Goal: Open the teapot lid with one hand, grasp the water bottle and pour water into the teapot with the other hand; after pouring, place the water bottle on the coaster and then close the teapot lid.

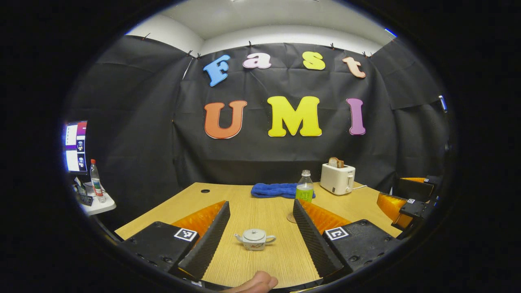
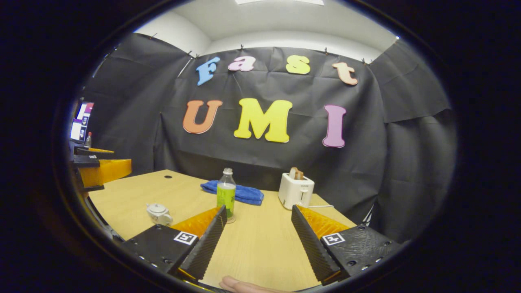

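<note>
My left tool (image 1: 260,228), released, faces the lidded teapot (image 1: 255,238) lying dead ahead between its fingers; right tool (image 2: 258,236) released too.

In the left gripper view the teapot (image 1: 255,239) sat on the table (image 1: 260,211) with its lid on, near the front edge, between the spread fingers of the left gripper (image 1: 260,236) and touching neither. Behind it and a little to the right stood the water bottle (image 1: 305,188), upright on what seemed to be the coaster (image 1: 290,217), though the right finger hid most of that. A towel (image 1: 274,190) lay just behind the bottle, partly overlapped by it. To the right of both, at the table's back, stood a toaster (image 1: 337,178) with bread in its slot. The right gripper (image 1: 407,203) hung at the table's right edge. In the right gripper view the teapot (image 2: 158,213) lay left of the bottle (image 2: 226,194).
</note>
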A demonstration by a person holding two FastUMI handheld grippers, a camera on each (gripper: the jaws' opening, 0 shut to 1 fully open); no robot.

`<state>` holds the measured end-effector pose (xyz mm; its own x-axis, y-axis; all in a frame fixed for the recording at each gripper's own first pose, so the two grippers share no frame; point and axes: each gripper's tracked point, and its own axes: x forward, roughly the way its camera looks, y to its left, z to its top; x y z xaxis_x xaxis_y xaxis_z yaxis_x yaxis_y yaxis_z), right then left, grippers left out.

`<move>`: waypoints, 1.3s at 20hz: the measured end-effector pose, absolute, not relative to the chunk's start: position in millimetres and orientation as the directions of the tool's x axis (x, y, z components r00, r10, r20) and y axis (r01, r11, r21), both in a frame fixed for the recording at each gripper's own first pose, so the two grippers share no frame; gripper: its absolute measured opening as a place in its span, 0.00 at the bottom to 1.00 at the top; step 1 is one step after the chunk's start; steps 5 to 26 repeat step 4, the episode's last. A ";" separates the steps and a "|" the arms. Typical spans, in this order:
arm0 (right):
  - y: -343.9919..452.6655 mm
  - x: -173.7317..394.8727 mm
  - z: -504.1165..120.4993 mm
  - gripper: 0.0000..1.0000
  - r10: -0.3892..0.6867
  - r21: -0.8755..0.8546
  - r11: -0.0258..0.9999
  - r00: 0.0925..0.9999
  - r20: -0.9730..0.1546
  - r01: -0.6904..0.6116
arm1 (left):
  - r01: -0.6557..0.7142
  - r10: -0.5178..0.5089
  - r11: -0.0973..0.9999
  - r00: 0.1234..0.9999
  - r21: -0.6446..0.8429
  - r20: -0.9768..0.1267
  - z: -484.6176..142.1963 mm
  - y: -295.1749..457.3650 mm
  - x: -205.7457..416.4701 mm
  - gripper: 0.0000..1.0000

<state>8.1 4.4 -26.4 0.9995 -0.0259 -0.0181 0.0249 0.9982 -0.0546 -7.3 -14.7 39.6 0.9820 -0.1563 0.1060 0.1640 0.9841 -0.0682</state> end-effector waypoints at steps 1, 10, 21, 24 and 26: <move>2.9 6.9 -25.4 0.97 -0.029 -0.057 0.998 1.000 -0.013 0.028 | 0.162 -0.154 0.984 0.982 -0.068 0.106 40.2 -15.3 -8.3 0.98; -2.2 5.3 -21.5 0.95 -0.042 -0.058 0.997 0.999 0.001 0.042 | 0.165 -0.157 0.984 0.981 -0.066 0.118 43.7 -17.2 -10.9 0.98; -2.2 5.3 -21.5 0.95 -0.042 -0.058 0.997 0.999 0.001 0.042 | 0.165 -0.157 0.984 0.981 -0.066 0.118 43.7 -17.2 -10.9 0.98; -2.2 5.3 -21.5 0.95 -0.042 -0.058 0.997 0.999 0.001 0.042 | 0.165 -0.157 0.984 0.981 -0.066 0.118 43.7 -17.2 -10.9 0.98; -2.2 5.3 -21.5 0.95 -0.042 -0.058 0.997 0.999 0.001 0.042 | 0.165 -0.157 0.984 0.981 -0.066 0.118 43.7 -17.2 -10.9 0.98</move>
